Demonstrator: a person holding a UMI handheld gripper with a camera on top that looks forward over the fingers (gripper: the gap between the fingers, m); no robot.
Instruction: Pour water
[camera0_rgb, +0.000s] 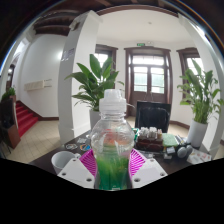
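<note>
Clear plastic bottle (112, 140) with white cap, green liquid low inside, stands upright at lower centre, long axis vertical. My jaws (112, 165) clamp its sides; its base is cut off.

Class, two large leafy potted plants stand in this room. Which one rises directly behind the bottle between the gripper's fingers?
The plant beside the white pillar: its leaves spread just behind the bottle. The other plant stands far off, by the window.
</note>
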